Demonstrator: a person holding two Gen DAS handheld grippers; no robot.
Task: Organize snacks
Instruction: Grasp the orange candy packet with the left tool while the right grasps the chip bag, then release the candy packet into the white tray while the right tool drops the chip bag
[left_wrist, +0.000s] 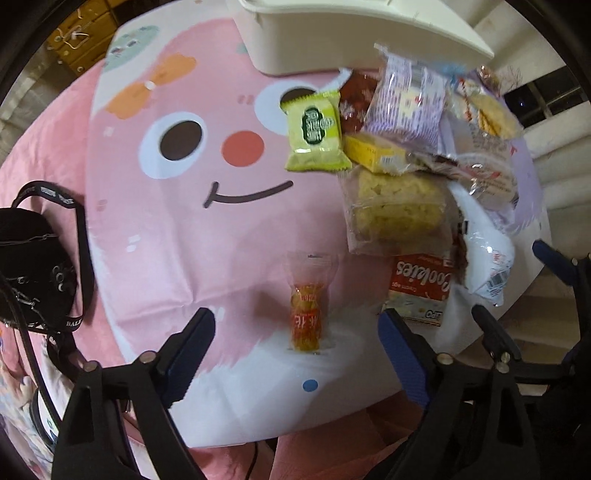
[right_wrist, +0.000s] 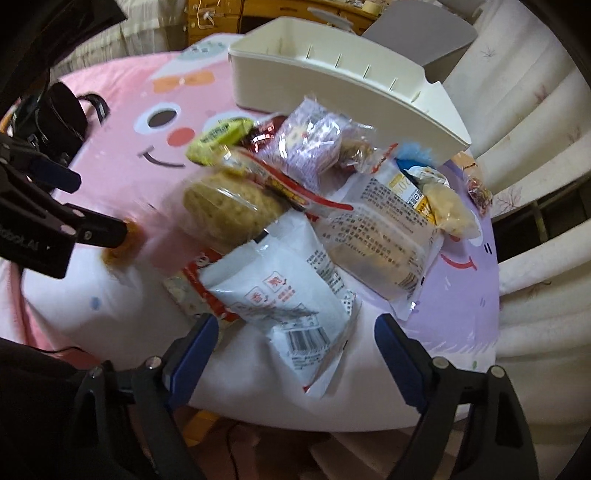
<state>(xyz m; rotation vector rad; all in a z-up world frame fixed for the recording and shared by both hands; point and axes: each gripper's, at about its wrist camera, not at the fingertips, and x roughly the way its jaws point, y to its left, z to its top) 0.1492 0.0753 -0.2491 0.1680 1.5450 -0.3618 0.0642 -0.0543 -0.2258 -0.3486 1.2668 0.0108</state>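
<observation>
Black fingers (left_wrist: 192, 343), blue pads (right_wrist: 192, 354)

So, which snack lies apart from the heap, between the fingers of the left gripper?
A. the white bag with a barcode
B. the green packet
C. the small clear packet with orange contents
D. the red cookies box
C: the small clear packet lies alone on the cloth, centred before the open left gripper.
</observation>
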